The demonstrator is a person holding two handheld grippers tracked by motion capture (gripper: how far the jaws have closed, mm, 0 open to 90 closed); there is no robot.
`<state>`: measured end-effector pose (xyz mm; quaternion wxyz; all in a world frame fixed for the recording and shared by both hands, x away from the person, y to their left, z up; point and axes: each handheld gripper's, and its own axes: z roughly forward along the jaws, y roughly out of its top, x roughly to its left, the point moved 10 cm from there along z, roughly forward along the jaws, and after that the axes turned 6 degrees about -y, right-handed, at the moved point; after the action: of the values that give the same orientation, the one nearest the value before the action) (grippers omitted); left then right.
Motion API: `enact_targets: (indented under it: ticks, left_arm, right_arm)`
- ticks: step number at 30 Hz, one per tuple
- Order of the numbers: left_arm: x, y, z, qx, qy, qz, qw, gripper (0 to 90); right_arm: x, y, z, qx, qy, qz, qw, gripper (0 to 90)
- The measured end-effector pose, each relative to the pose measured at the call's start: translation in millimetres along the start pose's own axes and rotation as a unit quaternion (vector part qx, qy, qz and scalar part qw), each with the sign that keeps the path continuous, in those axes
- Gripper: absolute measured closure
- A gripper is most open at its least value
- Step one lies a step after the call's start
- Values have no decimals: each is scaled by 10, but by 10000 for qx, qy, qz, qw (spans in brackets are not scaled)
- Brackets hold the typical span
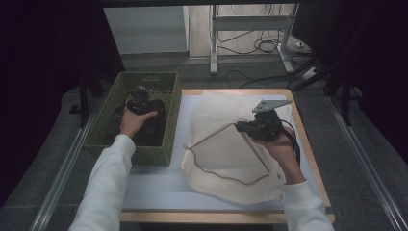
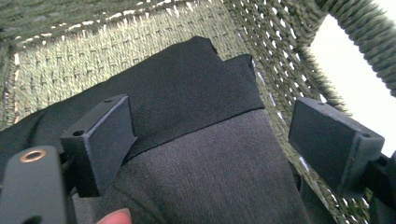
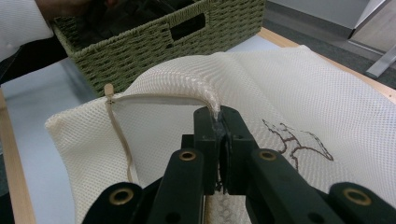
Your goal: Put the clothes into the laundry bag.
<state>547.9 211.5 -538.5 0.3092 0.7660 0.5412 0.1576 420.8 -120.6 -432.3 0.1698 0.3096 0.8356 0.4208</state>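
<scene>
Right gripper (image 3: 218, 122) jaws clamped on bag (image 1: 226, 144) rim; thin mesh could slip free. Left gripper (image 2: 212, 140) jaws apart over dark cloth (image 2: 196, 121) in basket (image 1: 166, 86) at the counter's left edge; may snag weave.

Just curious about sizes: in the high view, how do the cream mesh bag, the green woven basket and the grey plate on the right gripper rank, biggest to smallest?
1. Cream mesh bag, largest.
2. Green woven basket, somewhat smaller.
3. Grey plate, by far the smallest.

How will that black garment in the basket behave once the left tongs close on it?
The black garment lies in soft folds, so it will likely sag and trail. It looks light. The open left tongs may pinch only the top layer.
</scene>
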Motion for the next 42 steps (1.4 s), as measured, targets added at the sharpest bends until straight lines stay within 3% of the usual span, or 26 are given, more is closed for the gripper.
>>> enact_targets:
  ticks: [8, 12, 13, 17, 21, 24, 28, 35, 42]
  left_arm:
    - [60, -89, 120, 264, 215, 118, 9993, 116]
    - [117, -168, 187, 527, 421, 180, 9976, 88]
    - [151, -201, 210, 621, 504, 82, 9968, 66]
    - [182, -238, 245, 709, 515, -1, 9962, 43]
    - [193, -283, 301, 831, 511, 117, 9952, 48]
    - [205, -306, 334, 869, 480, 107, 9950, 85]
    - [220, -339, 360, 987, 660, 369, 9922, 134]
    - [214, -342, 338, 1059, 720, 461, 9907, 256]
    - [237, -320, 279, 1011, 618, 189, 9928, 392]
  right_arm:
    - [-1, -10, 10, 20, -15, -11, 10000, 865]
    - [-5, -16, 15, 33, -23, 4, 10000, 864]
    - [-6, -21, 21, 41, -24, -2, 10000, 864]
    - [-4, -23, 24, 42, -40, -15, 10000, 864]
    - [-3, -23, 23, 39, -48, -16, 10000, 864]
    - [2, -30, 25, 59, -57, -20, 10000, 864]
    - [6, -29, 20, 55, -72, -34, 10000, 864]
    - [11, -31, 6, 51, -110, -58, 9999, 864]
    - [4, -29, 4, 31, -117, -40, 9999, 864]
